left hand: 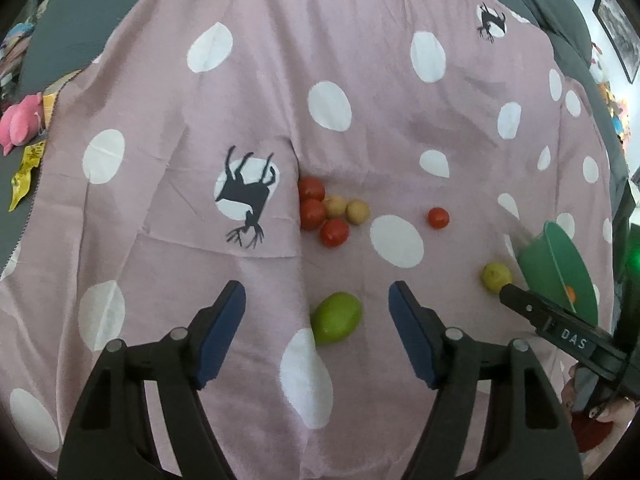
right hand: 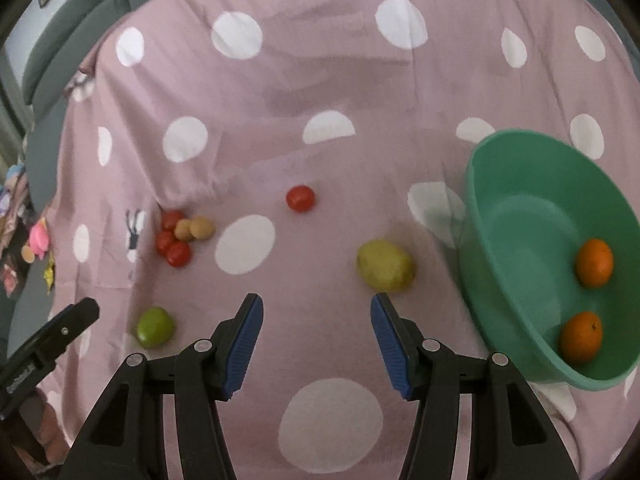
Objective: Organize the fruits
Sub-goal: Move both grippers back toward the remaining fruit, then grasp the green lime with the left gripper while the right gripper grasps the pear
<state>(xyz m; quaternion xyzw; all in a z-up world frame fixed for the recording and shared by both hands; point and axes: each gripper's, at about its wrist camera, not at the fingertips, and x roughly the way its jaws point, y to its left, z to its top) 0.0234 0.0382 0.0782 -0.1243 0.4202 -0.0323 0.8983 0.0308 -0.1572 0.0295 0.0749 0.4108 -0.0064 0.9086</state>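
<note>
1. My left gripper (left hand: pixel 316 300) has its jaws spread wide with nothing clamped; the green lime (left hand: pixel 336 317) lies on the cloth in the gap between the blue pads, which do not touch it.
2. My right gripper (right hand: pixel 316 312) also stands apart and empty, over bare cloth; the yellow-green lemon (right hand: pixel 385 265) lies just beyond its right pad.
3. Everything rests on a pink cloth with white dots (right hand: pixel 328 92) spread over a grey sofa.
4. The green bowl (right hand: pixel 516 216) sits at the cloth's right side, near the lemon, holding two oranges (right hand: pixel 594 263) against its right wall.
5. Toward the middle of the cloth I see a cluster of three red tomatoes (left hand: pixel 312 202) touching two small tan fruits (left hand: pixel 357 211).
6. A single tomato (right hand: pixel 300 198) lies apart, between that cluster and the bowl.
7. Off the cloth's left edge, a pink plush toy (left hand: pixel 20 120) lies on the grey cushion.
</note>
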